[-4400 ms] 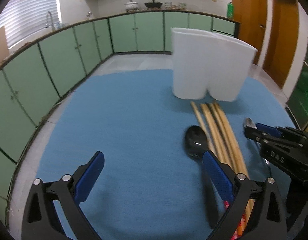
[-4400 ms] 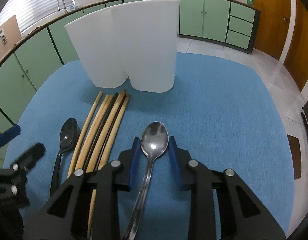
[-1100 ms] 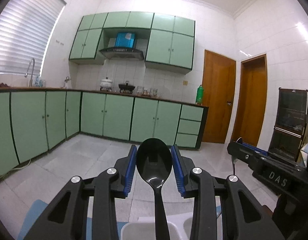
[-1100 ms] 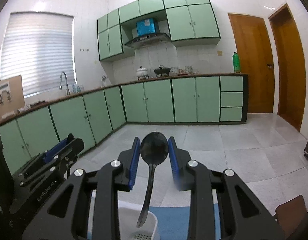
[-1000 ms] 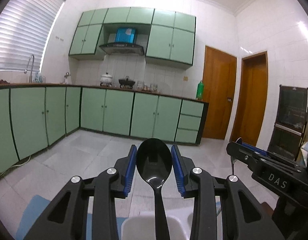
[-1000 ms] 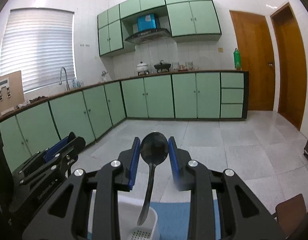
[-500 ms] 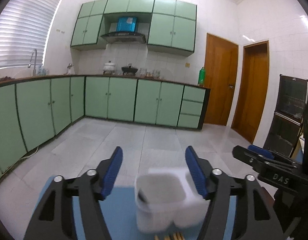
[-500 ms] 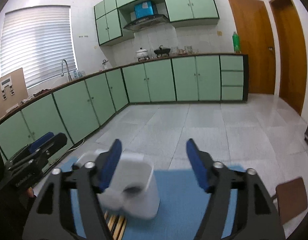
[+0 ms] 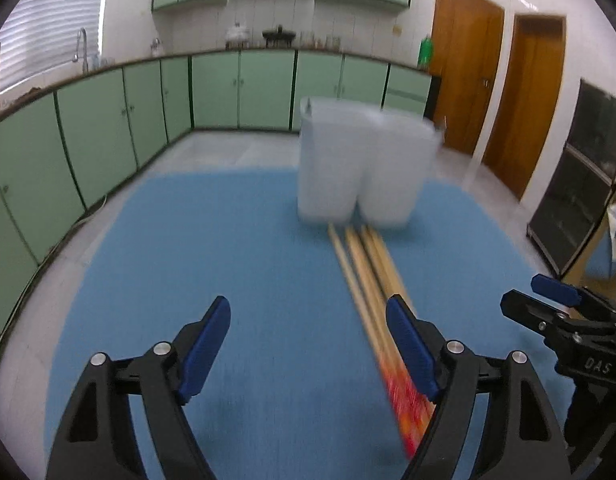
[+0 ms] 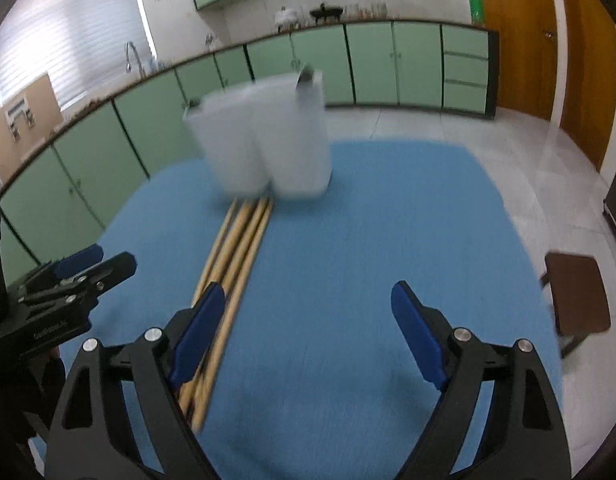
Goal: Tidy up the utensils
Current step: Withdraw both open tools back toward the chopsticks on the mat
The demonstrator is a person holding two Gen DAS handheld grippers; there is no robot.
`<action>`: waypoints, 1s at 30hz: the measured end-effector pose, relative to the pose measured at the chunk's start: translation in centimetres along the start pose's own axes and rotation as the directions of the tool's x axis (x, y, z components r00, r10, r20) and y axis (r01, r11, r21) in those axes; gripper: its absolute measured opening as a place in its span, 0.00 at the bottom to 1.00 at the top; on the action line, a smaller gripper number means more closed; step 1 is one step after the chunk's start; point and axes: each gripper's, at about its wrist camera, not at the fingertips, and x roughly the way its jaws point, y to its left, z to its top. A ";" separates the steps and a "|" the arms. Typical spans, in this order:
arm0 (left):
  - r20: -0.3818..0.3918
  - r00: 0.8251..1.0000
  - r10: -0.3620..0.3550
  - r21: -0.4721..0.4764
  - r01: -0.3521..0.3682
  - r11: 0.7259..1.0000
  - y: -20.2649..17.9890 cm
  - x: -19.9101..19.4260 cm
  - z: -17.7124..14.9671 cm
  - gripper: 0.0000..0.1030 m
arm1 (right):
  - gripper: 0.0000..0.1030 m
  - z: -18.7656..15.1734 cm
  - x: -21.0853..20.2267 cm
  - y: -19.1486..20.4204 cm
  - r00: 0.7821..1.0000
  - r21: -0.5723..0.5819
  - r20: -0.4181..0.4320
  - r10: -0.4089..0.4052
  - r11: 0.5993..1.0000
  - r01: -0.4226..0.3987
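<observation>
my left hand-held gripper (image 9: 308,336): jaws just spread, black spoon gone from them | right hand-held gripper (image 10: 303,324): likewise released | spoons now in white holder (image 9: 364,168) on desk | chopsticks (image 9: 368,276) before it

White holder (image 9: 364,168), tan chopsticks (image 9: 368,268), blue mat (image 9: 227,240), green cabinets (image 9: 243,88)

The letters "DAS" are seen in pale print on the black body of the right claw (image 9: 556,304), low at the right edge of the left wrist view. In the right wrist view a line of pale print is carried on the black body of the left claw (image 10: 101,262), but it is blurred and cannot be read. A cardboard box (image 10: 23,120) on the far counter bears dark marks that cannot be made out.
</observation>
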 end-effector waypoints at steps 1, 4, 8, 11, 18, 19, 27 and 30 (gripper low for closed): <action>-0.019 1.000 0.014 0.010 -0.014 1.000 -0.1 0.0 -0.8 0.76 | 0.80 -0.8 0.0 0.3 1.000 -0.001 -0.013 0.000 1.000 0.000; -0.067 0.998 0.022 0.005 -0.021 1.000 0.1 -0.1 -2.3 0.76 | 0.80 -3.0 -0.2 1.2 0.998 0.002 -0.059 0.004 1.000 -0.004; -0.102 0.994 0.041 0.001 -0.041 0.999 0.4 -0.1 -3.9 0.76 | 0.80 -4.8 -0.4 2.2 0.995 -0.005 -0.094 0.018 1.000 -0.018; -0.128 0.991 0.047 -0.015 -0.049 0.999 0.7 0.0 -4.7 0.76 | 0.80 -5.5 -0.5 3.0 0.994 -0.035 -0.107 0.013 0.999 -0.017; -0.149 0.988 0.044 -0.007 -0.045 0.999 0.5 -0.3 -5.4 0.76 | 0.80 -6.0 -0.3 4.0 0.991 -0.092 -0.134 -0.020 0.996 0.007; -0.151 0.988 0.042 -0.009 -0.044 0.999 0.5 -0.3 -5.5 0.76 | 0.80 -6.0 -0.2 4.2 0.990 -0.100 -0.135 -0.029 0.995 0.016; -0.154 0.987 0.041 -0.019 -0.045 0.999 0.9 -0.5 -6.0 0.77 | 0.80 -6.0 -0.2 3.7 0.984 -0.115 -0.132 -0.120 0.988 0.105; -0.153 0.987 0.042 -0.021 -0.045 0.999 1.1 -0.7 -6.2 0.78 | 0.79 -5.8 -0.6 2.8 0.984 -0.096 -0.116 -0.139 0.987 0.128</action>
